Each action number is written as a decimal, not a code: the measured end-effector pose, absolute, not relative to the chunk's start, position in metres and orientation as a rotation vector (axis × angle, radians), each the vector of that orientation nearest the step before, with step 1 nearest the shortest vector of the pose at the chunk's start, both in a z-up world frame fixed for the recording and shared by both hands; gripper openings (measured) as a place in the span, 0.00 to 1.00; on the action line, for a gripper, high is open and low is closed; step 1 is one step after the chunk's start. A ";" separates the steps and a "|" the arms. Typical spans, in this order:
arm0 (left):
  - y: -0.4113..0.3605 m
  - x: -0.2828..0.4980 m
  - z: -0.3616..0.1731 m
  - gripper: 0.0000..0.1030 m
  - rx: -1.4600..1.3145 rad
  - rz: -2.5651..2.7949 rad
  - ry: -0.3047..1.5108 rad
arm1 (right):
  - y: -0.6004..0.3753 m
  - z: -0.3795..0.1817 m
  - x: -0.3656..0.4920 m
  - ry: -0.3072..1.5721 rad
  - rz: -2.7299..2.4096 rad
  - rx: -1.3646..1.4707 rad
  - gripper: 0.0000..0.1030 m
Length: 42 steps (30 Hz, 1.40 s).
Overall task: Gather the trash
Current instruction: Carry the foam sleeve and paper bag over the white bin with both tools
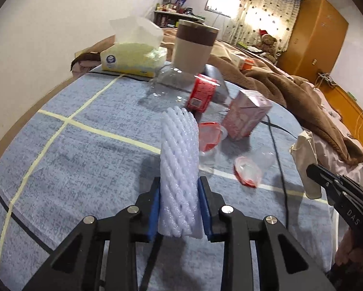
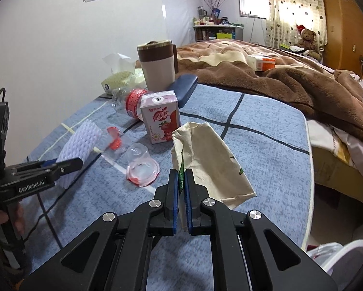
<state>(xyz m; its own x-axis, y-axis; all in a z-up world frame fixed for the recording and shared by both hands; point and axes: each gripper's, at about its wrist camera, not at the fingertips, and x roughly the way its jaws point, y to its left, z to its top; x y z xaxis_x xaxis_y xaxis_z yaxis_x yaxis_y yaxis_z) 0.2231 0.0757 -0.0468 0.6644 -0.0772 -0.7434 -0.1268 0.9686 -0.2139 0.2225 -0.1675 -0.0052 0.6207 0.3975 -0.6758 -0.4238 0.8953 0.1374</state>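
Note:
My left gripper point(image 1: 179, 184) is shut on a white foam net sleeve point(image 1: 179, 160), which stands upright between the blue pads above the blue tablecloth; the right wrist view shows the same sleeve point(image 2: 81, 143) at the left. My right gripper point(image 2: 180, 177) is shut on the edge of a crumpled cream paper bag point(image 2: 210, 160), held off the table; that bag point(image 1: 305, 155) also shows at the right of the left wrist view. On the table lie two clear jelly cups with red rims point(image 2: 142, 167) point(image 2: 113, 138), a pink strawberry milk carton point(image 2: 161, 118) and a clear plastic bottle with a red label point(image 2: 130, 101).
A brown and white mug point(image 2: 158, 68), a tissue pack point(image 2: 121, 75) and a dark blue case point(image 2: 184, 87) stand at the table's point(image 2: 266, 135) far side. A black cable point(image 1: 278, 155) crosses the cloth. A bed with a brown blanket point(image 2: 278, 77) lies beyond. A white basket point(image 2: 339, 254) sits low at right.

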 end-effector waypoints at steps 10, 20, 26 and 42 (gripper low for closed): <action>0.061 0.196 -0.019 0.30 -0.241 -0.037 0.784 | -0.183 0.014 0.196 0.711 0.448 0.015 0.05; 0.027 0.180 0.011 0.30 -0.195 -0.146 0.726 | -0.206 0.030 0.166 0.669 0.385 0.043 0.05; 0.002 0.167 0.023 0.30 -0.142 -0.205 0.691 | -0.224 0.037 0.148 0.647 0.324 0.064 0.05; -0.094 0.144 0.037 0.30 -0.023 -0.448 0.653 | -0.288 0.042 0.098 0.610 0.081 0.124 0.05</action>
<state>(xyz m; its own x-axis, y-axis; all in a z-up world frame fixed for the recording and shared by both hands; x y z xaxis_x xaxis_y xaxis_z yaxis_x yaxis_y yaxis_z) 0.1441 -0.0942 0.0366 0.7028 -0.4095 -0.5817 0.3952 0.9047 -0.1593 0.0978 -0.2881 0.0424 0.8170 0.1126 -0.5655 -0.0397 0.9894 0.1397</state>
